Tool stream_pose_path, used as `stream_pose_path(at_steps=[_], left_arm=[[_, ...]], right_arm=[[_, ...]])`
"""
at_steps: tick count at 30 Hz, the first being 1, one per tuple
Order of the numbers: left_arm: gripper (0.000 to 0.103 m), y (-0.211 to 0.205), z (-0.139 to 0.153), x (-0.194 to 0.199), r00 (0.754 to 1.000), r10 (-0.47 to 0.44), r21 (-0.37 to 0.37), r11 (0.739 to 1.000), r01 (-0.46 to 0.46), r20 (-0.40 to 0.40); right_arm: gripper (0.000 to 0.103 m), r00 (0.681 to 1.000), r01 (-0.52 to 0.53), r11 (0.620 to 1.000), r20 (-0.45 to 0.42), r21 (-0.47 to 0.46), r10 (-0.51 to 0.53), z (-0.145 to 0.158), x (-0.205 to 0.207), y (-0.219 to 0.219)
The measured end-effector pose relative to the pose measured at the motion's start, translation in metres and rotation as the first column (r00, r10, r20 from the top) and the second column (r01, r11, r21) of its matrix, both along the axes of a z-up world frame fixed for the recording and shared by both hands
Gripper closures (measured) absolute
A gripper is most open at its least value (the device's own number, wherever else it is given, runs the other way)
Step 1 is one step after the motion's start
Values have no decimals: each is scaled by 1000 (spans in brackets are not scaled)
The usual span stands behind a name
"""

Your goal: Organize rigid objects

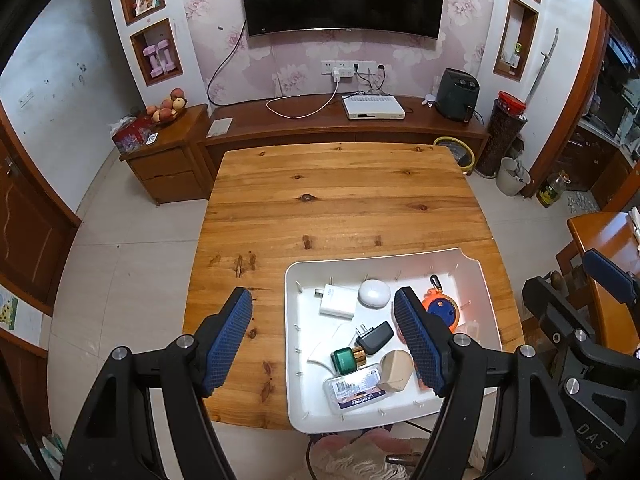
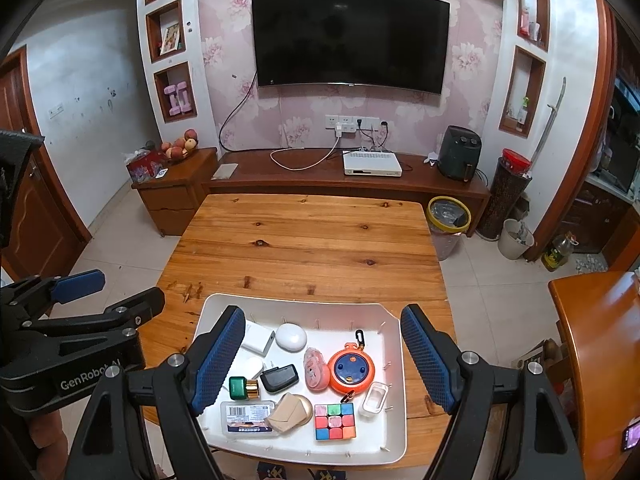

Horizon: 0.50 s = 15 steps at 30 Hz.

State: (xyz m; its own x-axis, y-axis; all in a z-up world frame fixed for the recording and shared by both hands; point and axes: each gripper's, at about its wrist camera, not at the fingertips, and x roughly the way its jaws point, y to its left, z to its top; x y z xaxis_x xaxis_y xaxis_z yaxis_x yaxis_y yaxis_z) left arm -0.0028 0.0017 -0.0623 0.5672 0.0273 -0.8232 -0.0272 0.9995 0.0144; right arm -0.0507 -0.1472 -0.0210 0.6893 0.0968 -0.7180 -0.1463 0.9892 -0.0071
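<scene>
A white tray [image 2: 394, 364] sits at the near edge of the wooden table [image 2: 304, 248]. In it lie a white charger [image 2: 256, 338], a white oval case [image 2: 291, 336], an orange round reel [image 2: 351, 368], a black plug adapter [image 2: 280, 377], a green bottle with a gold cap [image 2: 242, 387], a labelled clear box [image 2: 248, 418], a tan pouch [image 2: 290, 410] and a colour cube [image 2: 335, 421]. My right gripper [image 2: 323, 312] hovers open above the tray, holding nothing. My left gripper [image 1: 323, 300] is open and empty over the tray's left edge [image 1: 289, 320], beside the right gripper [image 1: 576, 280].
Beyond the table stand a low wooden TV cabinet [image 2: 320, 184] and a side cabinet with fruit [image 2: 176, 184]. A yellow-rimmed bin [image 2: 448, 216] stands at the table's far right corner. Another wooden table [image 2: 596, 340] is close on the right.
</scene>
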Motion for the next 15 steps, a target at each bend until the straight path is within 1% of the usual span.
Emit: stream_pose_path(at_steps=[15], left_arm=[[26, -2, -4, -2, 1000, -5, 0, 1000, 5, -11]], right_arm=[[22, 1000, 0, 1000, -12, 0, 0, -7, 2, 0]])
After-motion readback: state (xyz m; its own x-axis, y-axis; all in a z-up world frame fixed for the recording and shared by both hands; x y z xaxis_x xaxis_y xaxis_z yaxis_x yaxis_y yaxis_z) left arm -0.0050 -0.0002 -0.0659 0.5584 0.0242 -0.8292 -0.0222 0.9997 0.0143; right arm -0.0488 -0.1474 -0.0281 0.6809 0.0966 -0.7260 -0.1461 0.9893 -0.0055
